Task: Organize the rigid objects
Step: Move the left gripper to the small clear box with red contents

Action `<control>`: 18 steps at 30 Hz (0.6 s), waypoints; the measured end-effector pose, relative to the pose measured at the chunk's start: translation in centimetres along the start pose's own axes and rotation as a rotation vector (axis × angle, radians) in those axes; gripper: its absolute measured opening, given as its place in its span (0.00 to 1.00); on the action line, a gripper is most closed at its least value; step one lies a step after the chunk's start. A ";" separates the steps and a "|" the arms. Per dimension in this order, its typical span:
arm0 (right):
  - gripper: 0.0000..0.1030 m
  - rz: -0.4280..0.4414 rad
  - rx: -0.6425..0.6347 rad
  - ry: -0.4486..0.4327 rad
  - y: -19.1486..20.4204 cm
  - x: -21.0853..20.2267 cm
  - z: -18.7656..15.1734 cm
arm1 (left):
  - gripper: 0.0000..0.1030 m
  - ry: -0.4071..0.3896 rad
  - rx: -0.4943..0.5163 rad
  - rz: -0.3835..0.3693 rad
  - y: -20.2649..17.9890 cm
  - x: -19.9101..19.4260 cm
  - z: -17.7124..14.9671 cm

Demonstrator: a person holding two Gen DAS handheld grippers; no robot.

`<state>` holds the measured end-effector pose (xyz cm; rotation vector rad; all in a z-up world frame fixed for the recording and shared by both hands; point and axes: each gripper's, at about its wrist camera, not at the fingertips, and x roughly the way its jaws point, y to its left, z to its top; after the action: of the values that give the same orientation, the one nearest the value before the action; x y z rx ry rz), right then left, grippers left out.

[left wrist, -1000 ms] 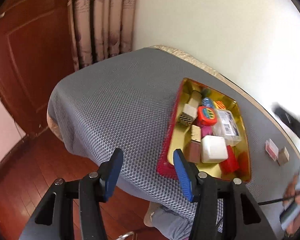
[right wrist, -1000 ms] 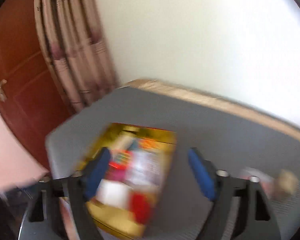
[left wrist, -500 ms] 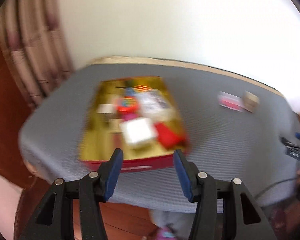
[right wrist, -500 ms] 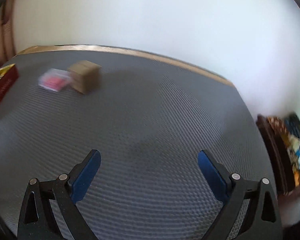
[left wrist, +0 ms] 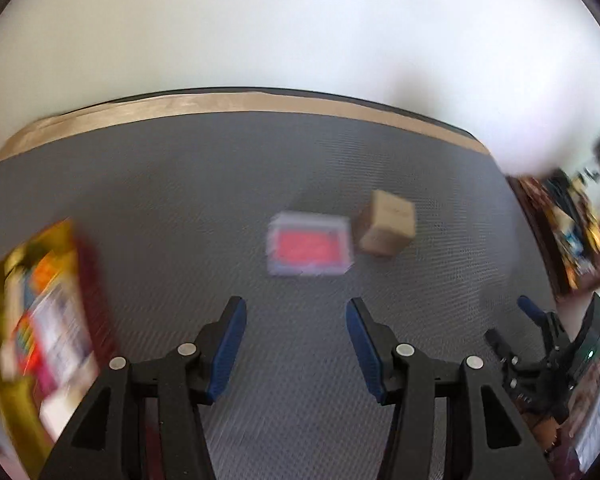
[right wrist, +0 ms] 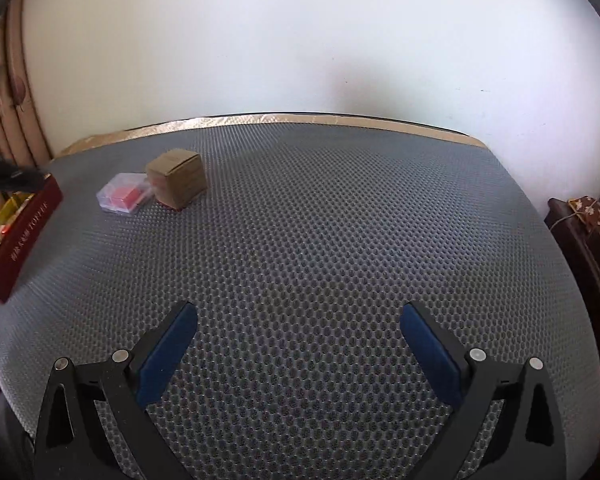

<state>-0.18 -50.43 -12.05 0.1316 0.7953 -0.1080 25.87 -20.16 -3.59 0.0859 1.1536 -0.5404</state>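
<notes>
On the grey mat, at the left gripper's (left wrist: 296, 336) twelve o'clock, lie the clear red-filled case (left wrist: 309, 249) and cardboard cube (left wrist: 387, 222), touching. Having swung off the tray (right wrist: 20, 232), it gapes empty; the right gripper (right wrist: 299, 344), just widened, holds nothing. A pickup looks next.

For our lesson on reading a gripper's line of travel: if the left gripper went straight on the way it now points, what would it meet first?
Probably the clear case with red contents, lying just ahead of the open left gripper on the grey mat. The cardboard box sits right of that line. The picture is blurred, so depth is uncertain.
</notes>
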 end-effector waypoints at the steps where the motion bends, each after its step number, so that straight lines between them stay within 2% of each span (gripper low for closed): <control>1: 0.98 0.005 -0.001 -0.002 -0.1 -0.1 0.0 | 0.52 0.018 0.037 -0.014 -0.4 1.0 1.2; 3: 0.98 0.014 -0.002 -0.005 -0.2 -0.4 0.1 | 0.52 0.028 0.103 0.000 -1.3 1.9 2.1; 5: 0.98 0.025 -0.001 -0.007 -1.0 -0.7 -0.1 | 0.52 0.044 0.169 0.059 -2.1 3.5 3.4; 7: 0.98 0.038 -0.001 -0.010 -1.2 -0.8 -0.1 | 0.52 0.082 0.185 0.072 -2.3 5.0 4.1; 9: 0.98 0.044 -0.003 -0.009 -0.8 -0.6 -0.1 | 0.52 0.107 0.169 0.073 -2.1 6.0 4.7; 14: 0.98 0.062 -0.011 0.006 -0.5 -0.1 0.0 | 0.52 0.152 0.086 -0.020 -1.6 8.1 5.8; 18: 0.98 0.072 -0.011 0.005 -0.3 -0.1 0.0 | 0.52 0.138 0.095 0.020 -2.1 8.6 6.1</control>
<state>-0.27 -50.69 -12.03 0.1500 0.7949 -0.0353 32.57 -27.18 -8.17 0.2193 1.2595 -0.5780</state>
